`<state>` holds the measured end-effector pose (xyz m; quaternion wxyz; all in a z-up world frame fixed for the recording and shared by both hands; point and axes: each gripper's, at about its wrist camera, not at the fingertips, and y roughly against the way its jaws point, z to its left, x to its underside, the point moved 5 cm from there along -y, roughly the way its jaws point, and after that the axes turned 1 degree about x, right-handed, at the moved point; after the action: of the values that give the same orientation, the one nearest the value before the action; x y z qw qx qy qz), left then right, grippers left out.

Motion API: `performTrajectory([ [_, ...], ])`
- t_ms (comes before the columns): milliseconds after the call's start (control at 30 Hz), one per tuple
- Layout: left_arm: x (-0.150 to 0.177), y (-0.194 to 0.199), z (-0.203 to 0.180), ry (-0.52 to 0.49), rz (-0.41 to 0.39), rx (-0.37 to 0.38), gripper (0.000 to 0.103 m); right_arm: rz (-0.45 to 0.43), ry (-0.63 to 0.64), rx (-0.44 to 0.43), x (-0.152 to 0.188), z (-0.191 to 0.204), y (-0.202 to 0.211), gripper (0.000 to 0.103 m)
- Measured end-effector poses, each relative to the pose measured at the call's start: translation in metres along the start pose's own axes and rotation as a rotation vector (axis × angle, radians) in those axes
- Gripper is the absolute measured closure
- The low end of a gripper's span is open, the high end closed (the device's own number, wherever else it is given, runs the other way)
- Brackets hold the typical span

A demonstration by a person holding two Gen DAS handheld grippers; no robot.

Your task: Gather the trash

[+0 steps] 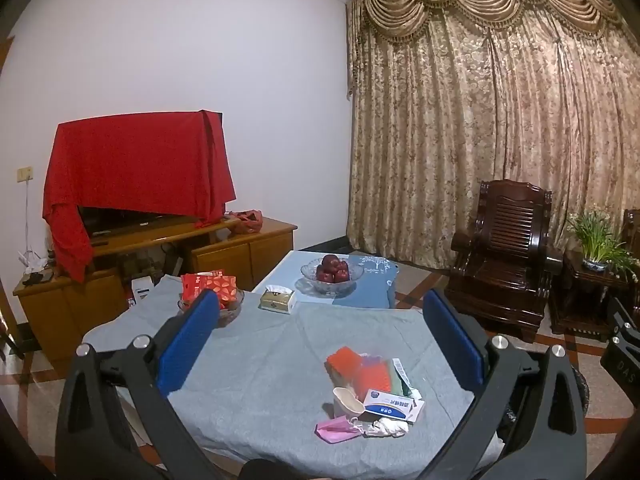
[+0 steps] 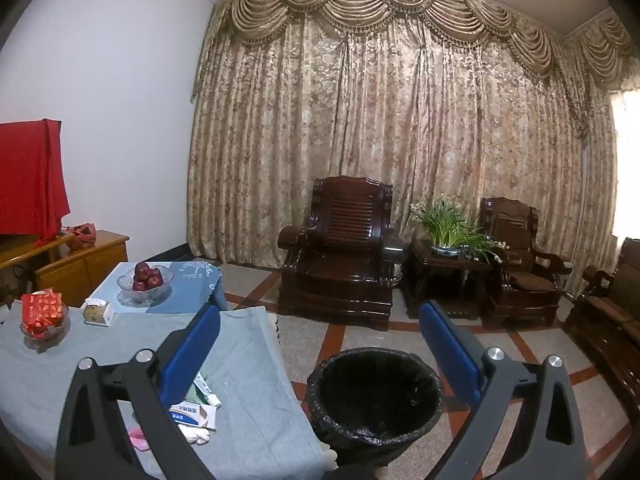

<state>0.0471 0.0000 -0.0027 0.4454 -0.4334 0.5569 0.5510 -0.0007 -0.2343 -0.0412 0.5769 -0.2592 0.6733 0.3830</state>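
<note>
Both grippers spread wide, empty, above the table.

My left gripper hangs over the trash, a heap on the grey cloth: white box, pink mask, crumpled paper, red wrappers. My right gripper frames the bin, round, lined in black plastic, on the floor beside the table; its left finger hides part of the heap. Beyond: tissue box, glass bowl of apples.

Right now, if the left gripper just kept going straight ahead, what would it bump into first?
Probably the trash pile on the grey tablecloth: the open left gripper points slightly downward at it. Depth is hard to judge.
</note>
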Motion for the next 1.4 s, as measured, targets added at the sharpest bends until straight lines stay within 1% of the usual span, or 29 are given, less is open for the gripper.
performTrajectory([
  [100,0.002,-0.003,0.000,0.001,-0.001,-0.005,0.005,0.001,-0.001,-0.001,0.000,0.000,0.000,0.006],
  [133,0.004,-0.002,0.002,0.000,-0.003,-0.004,0.005,0.000,-0.001,0.000,-0.003,-0.002,0.005,0.006],
  [467,0.001,0.000,0.005,0.001,0.000,-0.004,0.005,0.003,0.000,-0.001,-0.002,-0.001,0.004,0.006],
  [567,0.000,0.000,0.007,0.003,0.002,-0.002,0.005,0.001,0.001,0.001,-0.005,-0.005,0.010,0.006],
  [600,0.003,-0.001,0.003,0.001,-0.002,-0.005,0.005,0.001,0.000,0.000,-0.005,-0.006,0.010,0.006],
  [1400,0.002,-0.001,0.003,0.004,-0.001,-0.005,0.005,0.003,-0.001,0.000,-0.003,-0.008,0.007,0.006],
])
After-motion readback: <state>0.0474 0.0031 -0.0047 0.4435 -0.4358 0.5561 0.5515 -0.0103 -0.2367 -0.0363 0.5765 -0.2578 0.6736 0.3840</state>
